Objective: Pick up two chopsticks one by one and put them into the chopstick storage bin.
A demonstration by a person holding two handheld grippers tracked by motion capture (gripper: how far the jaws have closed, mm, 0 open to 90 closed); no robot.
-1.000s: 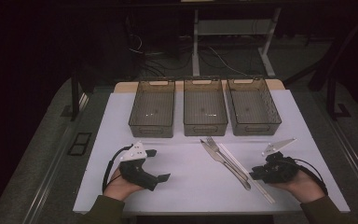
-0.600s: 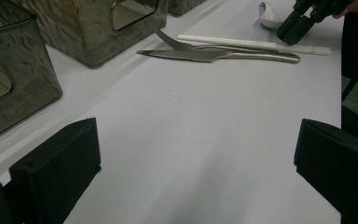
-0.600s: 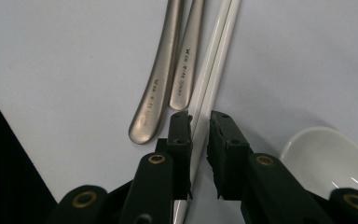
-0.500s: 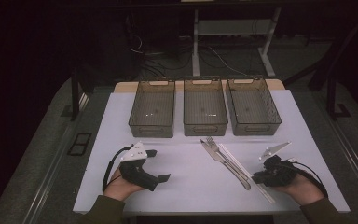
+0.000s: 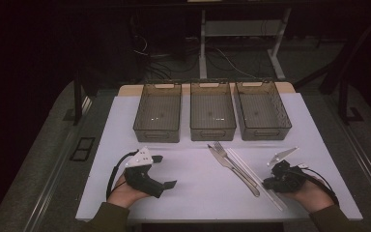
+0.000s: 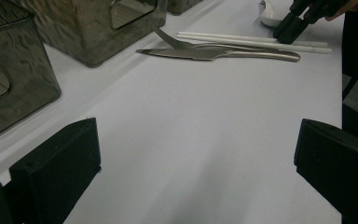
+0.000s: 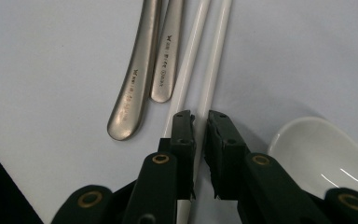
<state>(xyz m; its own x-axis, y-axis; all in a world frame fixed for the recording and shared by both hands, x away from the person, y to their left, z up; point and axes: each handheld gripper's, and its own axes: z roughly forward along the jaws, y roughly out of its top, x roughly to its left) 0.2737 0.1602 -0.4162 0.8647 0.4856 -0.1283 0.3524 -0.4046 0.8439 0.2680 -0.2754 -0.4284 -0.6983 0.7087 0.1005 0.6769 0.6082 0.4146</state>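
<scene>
Two white chopsticks (image 5: pixel 256 181) lie side by side right of a steel knife (image 5: pixel 234 169) and fork (image 5: pixel 221 149) on the white table. My right gripper (image 5: pixel 266 182) sits low over the chopsticks. Its jaws have just been closing, and one chopstick (image 7: pixel 216 60) now runs between the pads, which are shut on it. The other chopstick (image 7: pixel 193 51) passes under the left jaw. A white spoon (image 7: pixel 326 154) lies just right of the jaws. My left gripper (image 5: pixel 166 170) rests at the front left, open wide, with only bare table between its jaws (image 6: pixel 198 186).
Three smoky see-through bins (image 5: pixel 157 131) (image 5: pixel 212 130) (image 5: pixel 265 130) stand in a row at the back of the table. The white spoon (image 5: pixel 282 155) lies just beyond the right hand. Dark floor, cables and desk legs are behind the table.
The right hand has edged slightly down onto the chopsticks. The left hand and gripper have kept still, and the cutlery has stayed in place.
</scene>
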